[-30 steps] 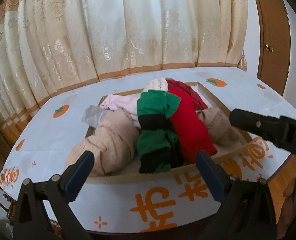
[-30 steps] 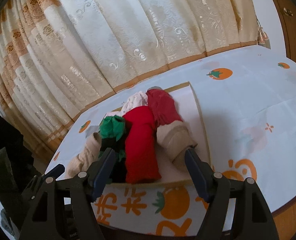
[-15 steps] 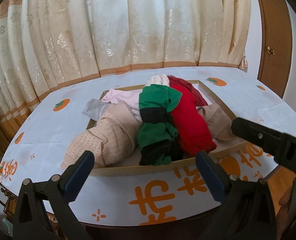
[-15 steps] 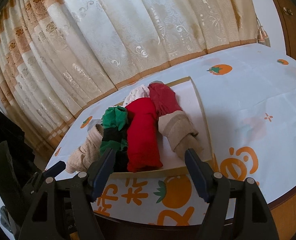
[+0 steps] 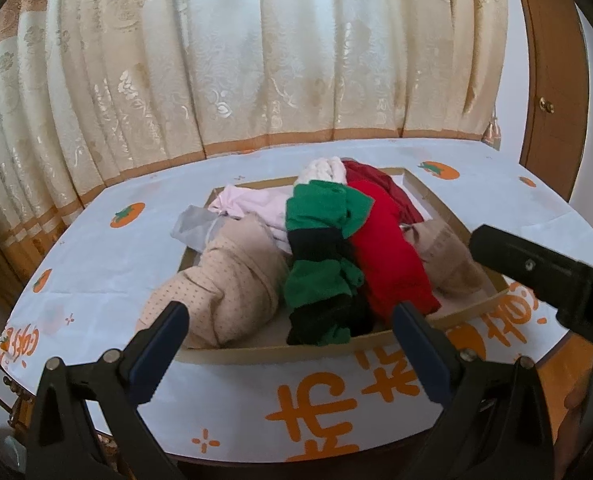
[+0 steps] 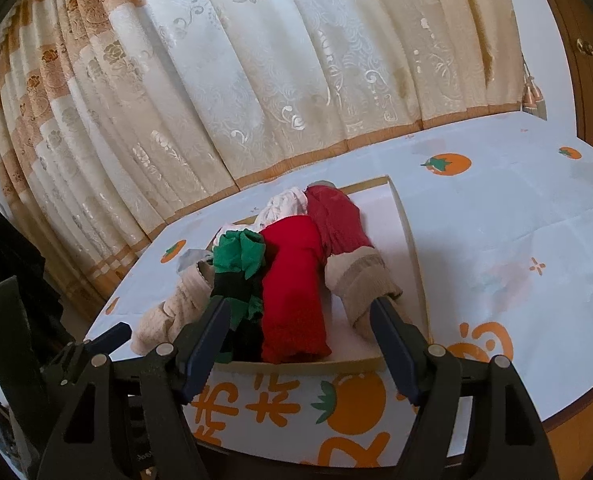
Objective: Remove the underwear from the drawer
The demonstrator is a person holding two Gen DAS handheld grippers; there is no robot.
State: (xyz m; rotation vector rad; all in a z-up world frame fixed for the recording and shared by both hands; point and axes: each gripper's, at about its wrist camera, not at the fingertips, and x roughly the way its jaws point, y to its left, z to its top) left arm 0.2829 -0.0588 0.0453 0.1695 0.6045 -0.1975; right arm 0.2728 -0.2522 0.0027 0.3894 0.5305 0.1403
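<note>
While both grippers, the left gripper [image 5: 288, 350] and the right gripper [image 6: 298, 344], hang open and empty just before the drawer [image 5: 324, 351], eight rolled pieces of underwear [image 5: 384, 248] lie inside it on the table [image 5: 96, 264].

My right tongs [image 6: 298, 332] sit wide apart, nothing between the pads, short of the drawer [image 6: 410, 248] on the counter [image 6: 516, 232]. Straight ahead between the pads: red rolled underwear [image 6: 292, 284]. Just past the left pad: green-and-black roll [image 6: 238, 264], beige dotted one [image 6: 172, 312] further left. By the right pad: tan roll [image 6: 362, 280], dark red one [image 6: 336, 216] behind it. Left tongs [image 6: 108, 334] low at far left. Curtain [image 6: 256, 80] beyond the counter.
</note>
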